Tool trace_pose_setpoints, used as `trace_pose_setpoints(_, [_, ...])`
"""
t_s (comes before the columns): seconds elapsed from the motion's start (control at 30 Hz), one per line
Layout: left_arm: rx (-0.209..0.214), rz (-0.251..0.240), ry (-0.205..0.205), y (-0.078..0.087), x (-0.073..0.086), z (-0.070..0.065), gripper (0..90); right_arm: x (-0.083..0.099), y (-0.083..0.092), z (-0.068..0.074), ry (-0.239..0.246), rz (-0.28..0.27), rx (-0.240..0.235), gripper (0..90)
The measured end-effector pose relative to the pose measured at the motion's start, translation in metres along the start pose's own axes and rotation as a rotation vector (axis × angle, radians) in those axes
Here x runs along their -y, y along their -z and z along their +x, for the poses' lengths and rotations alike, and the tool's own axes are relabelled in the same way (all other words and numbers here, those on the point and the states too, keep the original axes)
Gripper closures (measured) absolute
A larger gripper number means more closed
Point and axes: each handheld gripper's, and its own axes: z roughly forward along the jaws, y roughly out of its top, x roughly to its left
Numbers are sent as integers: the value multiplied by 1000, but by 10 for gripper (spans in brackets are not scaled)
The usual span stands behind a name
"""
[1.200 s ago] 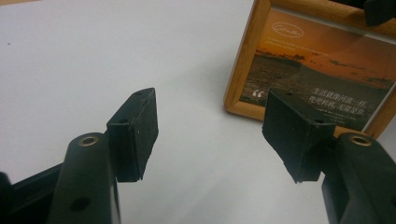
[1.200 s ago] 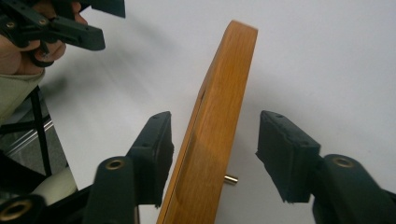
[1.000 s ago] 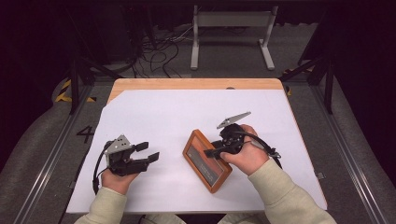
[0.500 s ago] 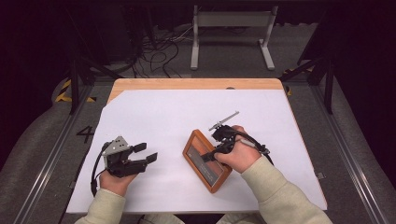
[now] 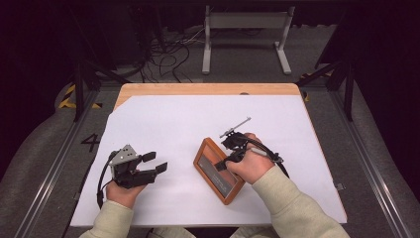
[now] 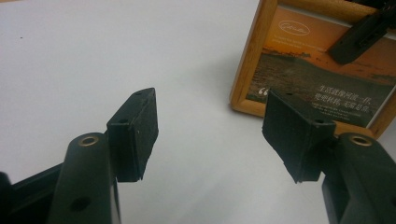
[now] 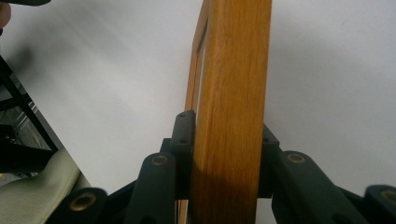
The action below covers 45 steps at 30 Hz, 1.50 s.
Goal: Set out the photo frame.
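A wooden picture frame (image 5: 216, 173) holding a sunset print lies on the white sheet (image 5: 198, 119), right of centre. My right gripper (image 5: 226, 159) reaches over its right long edge. In the right gripper view the frame's edge (image 7: 233, 70) stands between the two pads, which press on both sides; the jaws have just been closing onto it. One right jaw rests over the print in the left gripper view, where the frame (image 6: 322, 74) lies ahead. My left gripper (image 5: 154, 162) rests near the front left, open, with only bare sheet between its pads (image 6: 135, 126).
The white sheet covers most of the wooden table (image 5: 208, 89). Beyond the far edge a metal stand (image 5: 245, 29) and loose cables (image 5: 168, 49) sit on the dark floor. Rails (image 5: 54, 163) run along both sides.
The right hand has shifted a little toward the frame and turned, and its jaws have closed onto the frame's edge. The left hand and gripper have stayed put.
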Motion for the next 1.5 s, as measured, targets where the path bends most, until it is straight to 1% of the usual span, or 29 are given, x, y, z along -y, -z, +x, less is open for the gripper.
trace_pose_setpoints(0.13, [-2, -1, -1, 0, 0, 0, 360, -1, 1, 1, 7, -6, 4, 707])
trace_pose_setpoints(0.2, [-1, -1, 0, 1, 0, 0, 360, -2, 2, 1, 19, -7, 7, 708])
trace_pose_setpoints(0.3, [-3, -1, 1, 1, 0, 0, 360, -5, 10, -1, 40, -12, 5, 709])
trace_pose_setpoints(0.33, [-3, -1, 1, 1, 0, 0, 360, -5, 10, -1, 40, -12, 5, 709])
trace_pose_setpoints(0.37, [-6, -2, -1, 2, 1, 1, 360, -6, 12, -2, 50, -17, 5, 709])
trace_pose_setpoints(0.4, [-8, -3, 6, 3, 1, 1, 360, -9, 20, -3, 73, -21, -2, 709])
trace_pose_setpoints(0.43, [-10, -4, 9, 3, 2, 1, 360, -10, 23, -4, 85, -22, -4, 709])
trace_pose_setpoints(0.47, [-10, -4, 9, 3, 2, 1, 361, -10, 23, -4, 85, -22, -4, 709])
trace_pose_setpoints(0.53, [-14, -6, 12, 5, 3, 1, 360, -14, 30, -5, 120, -26, -7, 709])
trace_pose_setpoints(0.67, [-27, -5, 14, 9, 5, 2, 360, -25, 41, -6, 226, -18, -29, 709])
trace_pose_setpoints(0.7, [-29, -5, 25, 10, 6, 2, 360, -28, 43, -7, 258, -10, -32, 709])
trace_pose_setpoints(0.73, [-32, -7, 19, 11, 7, 3, 360, -29, 44, -7, 272, -7, -35, 709])
trace_pose_setpoints(0.8, [-36, -5, 21, 13, 8, 4, 360, -35, 46, -7, 328, 2, -45, 709])
trace_pose_setpoints(0.83, [-37, -5, 32, 15, 9, 3, 360, -36, 47, -8, 347, 3, -46, 709])
trace_pose_setpoints(0.9, [-47, -10, 29, 17, 11, 5, 360, -41, 47, -9, 398, 11, -62, 709])
trace_pose_setpoints(1.0, [-53, -13, 42, 21, 13, 5, 360, -48, 48, -10, 449, 18, -87, 709])
trace_pose_setpoints(1.07, [-59, -13, 46, 23, 15, 5, 360, -52, 47, -10, 503, 18, -106, 709])
trace_pose_setpoints(1.1, [-59, -13, 46, 23, 15, 5, 360, -52, 47, -10, 503, 18, -106, 709])
trace_pose_setpoints(1.13, [-60, -14, 50, 24, 16, 5, 360, -54, 47, -11, 523, 25, -115, 709])
trace_pose_setpoints(1.17, [-60, -13, 51, 25, 16, 5, 360, -56, 46, -11, 556, 26, -125, 709])
trace_pose_setpoints(1.33, [-68, -13, 54, 28, 18, 6, 361, -62, 37, -16, 642, 42, -175, 709])
trace_pose_setpoints(1.4, [-66, -14, 58, 28, 19, 7, 363, -63, 34, -18, 660, 45, -191, 709])
trace_pose_setpoints(1.43, [-66, -14, 58, 28, 19, 7, 363, -63, 34, -18, 660, 45, -191, 709])
trace_pose_setpoints(1.5, [-65, -14, 59, 27, 19, 7, 363, -64, 31, -21, 681, 44, -198, 709])
